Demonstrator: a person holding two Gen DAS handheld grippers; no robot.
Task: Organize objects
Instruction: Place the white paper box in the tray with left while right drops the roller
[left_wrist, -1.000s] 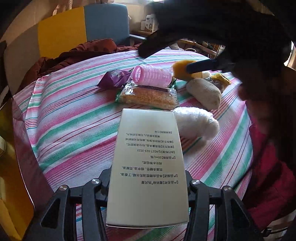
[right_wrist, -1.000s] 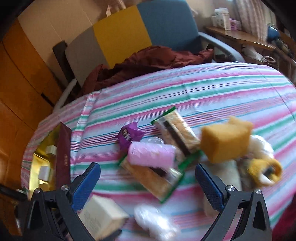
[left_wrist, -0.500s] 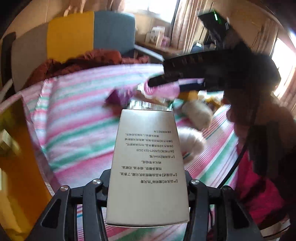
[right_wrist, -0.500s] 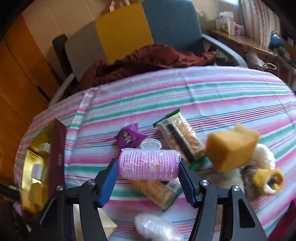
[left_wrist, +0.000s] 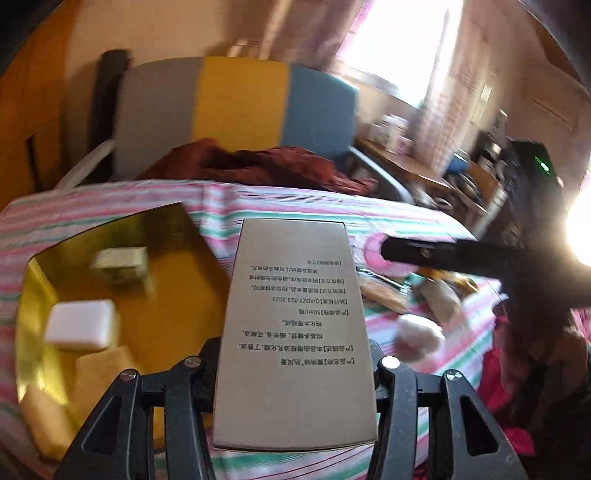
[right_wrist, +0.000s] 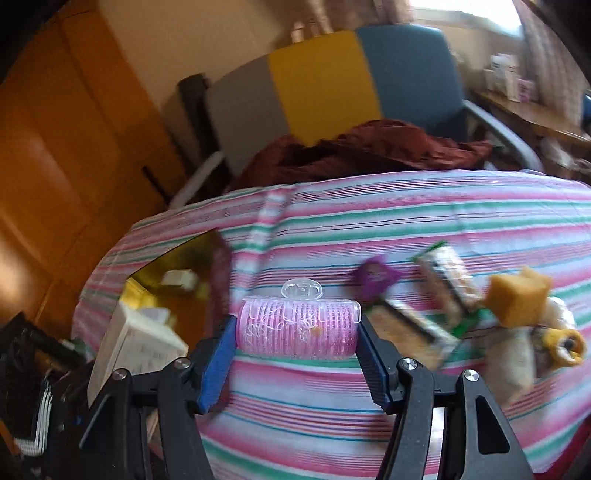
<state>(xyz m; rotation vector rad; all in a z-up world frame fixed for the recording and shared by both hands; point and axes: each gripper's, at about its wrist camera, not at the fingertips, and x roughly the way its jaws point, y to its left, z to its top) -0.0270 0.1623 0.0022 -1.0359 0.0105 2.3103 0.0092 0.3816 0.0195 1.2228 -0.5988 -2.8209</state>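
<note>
The printed carton (left_wrist: 295, 332) looks like smooth matt card; the pink hair roller (right_wrist: 297, 329) is ribbed plastic with a clear glossy clip; the gold tray (left_wrist: 177, 229) shines like mirror foil; the striped tablecloth (right_wrist: 406, 221) is matt woven cloth; the yellow sponge block (right_wrist: 517, 301) looks porous

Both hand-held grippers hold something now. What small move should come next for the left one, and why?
Probably carry the carton a little further left and lower it into the gold box. The left hand-held gripper is shut on the carton, the open box with small items lies just beside it, and the right hand-held gripper holds the pink roller.
</note>
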